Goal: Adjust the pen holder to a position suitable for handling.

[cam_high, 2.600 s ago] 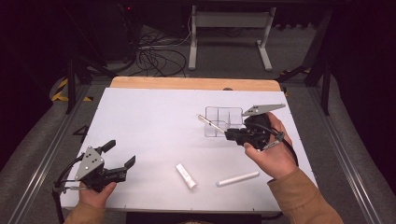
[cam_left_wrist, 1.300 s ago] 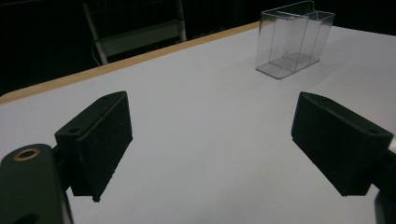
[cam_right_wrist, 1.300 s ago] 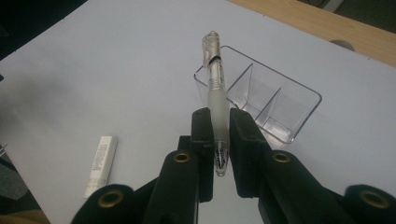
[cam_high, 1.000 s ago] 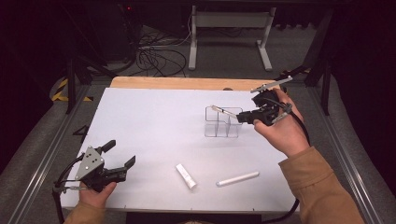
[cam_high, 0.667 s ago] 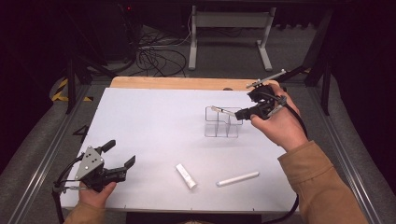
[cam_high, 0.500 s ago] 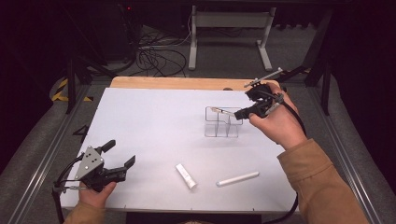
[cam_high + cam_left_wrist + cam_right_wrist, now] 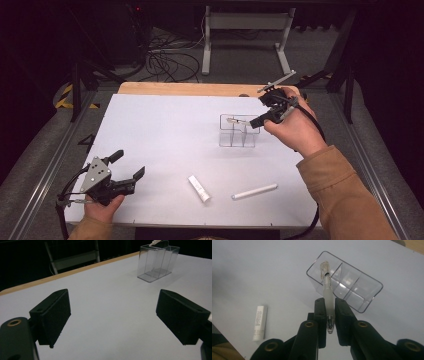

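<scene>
Gripping a slim frosted-clear plastic pen (image 7: 328,293) mid-barrel, the right gripper (image 7: 330,308) hangs over the clear divided plastic organiser (image 7: 364,293), table's two o'clock. Light, stiff, slippery; likely pivots.

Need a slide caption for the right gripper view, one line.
Right tongs shut on a clear pen, its far end over the clear divided organizer; a white tube lies on the table.

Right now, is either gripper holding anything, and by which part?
The right gripper clamps a clear pen near its tip end. The left gripper is open, holding nothing.
</scene>
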A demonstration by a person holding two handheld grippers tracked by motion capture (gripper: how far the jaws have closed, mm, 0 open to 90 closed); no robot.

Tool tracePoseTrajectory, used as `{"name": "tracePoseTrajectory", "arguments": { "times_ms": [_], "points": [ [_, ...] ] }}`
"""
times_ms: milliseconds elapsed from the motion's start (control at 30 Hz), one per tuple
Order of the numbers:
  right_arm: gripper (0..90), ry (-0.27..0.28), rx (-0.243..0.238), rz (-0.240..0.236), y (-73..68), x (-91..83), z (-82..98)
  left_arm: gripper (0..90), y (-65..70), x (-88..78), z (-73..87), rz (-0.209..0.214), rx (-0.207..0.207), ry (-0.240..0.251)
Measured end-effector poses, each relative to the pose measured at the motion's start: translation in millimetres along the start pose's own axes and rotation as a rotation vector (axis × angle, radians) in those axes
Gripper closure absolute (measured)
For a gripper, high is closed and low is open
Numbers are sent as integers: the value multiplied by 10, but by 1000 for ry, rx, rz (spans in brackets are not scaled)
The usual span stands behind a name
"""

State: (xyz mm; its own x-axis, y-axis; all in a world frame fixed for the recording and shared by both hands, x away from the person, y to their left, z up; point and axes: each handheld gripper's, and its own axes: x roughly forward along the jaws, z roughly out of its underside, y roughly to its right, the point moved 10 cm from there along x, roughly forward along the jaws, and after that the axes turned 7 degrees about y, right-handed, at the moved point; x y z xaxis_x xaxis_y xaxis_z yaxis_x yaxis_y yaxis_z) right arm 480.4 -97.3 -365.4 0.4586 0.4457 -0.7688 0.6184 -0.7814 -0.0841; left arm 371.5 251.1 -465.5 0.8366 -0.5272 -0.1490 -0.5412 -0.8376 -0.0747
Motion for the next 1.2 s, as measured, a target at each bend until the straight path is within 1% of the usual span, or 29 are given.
{"name": "tracePoseTrajectory", "arguments": {
  "times_ms": [233,367,400,600,700,767,833,1033,1200],
  "points": [
    [812,-37,-2,2,-29,28,-15,134,-2,2,1,0,3,-1],
    [811,-65,5,13,-49,50,-35,134,-4,2,3,-1,2,-1],
    [811,-66,-2,13,-47,60,-47,134,-5,2,3,0,2,-1],
    [811,-97,0,25,-55,99,-76,133,-7,-3,2,-1,1,-1],
    [811,-103,-5,30,-53,129,-87,134,-8,-2,2,1,2,-1],
    [811,-106,3,29,-59,144,-95,134,-7,-1,3,-1,2,-1],
    [811,-110,-1,27,-56,166,-99,134,-7,-3,2,-1,3,0],
    [810,-133,10,33,-47,247,-108,134,-10,1,7,1,3,-3],
    [809,-147,10,37,-52,313,-125,134,-14,-5,3,-2,3,-1]
  ]
}}
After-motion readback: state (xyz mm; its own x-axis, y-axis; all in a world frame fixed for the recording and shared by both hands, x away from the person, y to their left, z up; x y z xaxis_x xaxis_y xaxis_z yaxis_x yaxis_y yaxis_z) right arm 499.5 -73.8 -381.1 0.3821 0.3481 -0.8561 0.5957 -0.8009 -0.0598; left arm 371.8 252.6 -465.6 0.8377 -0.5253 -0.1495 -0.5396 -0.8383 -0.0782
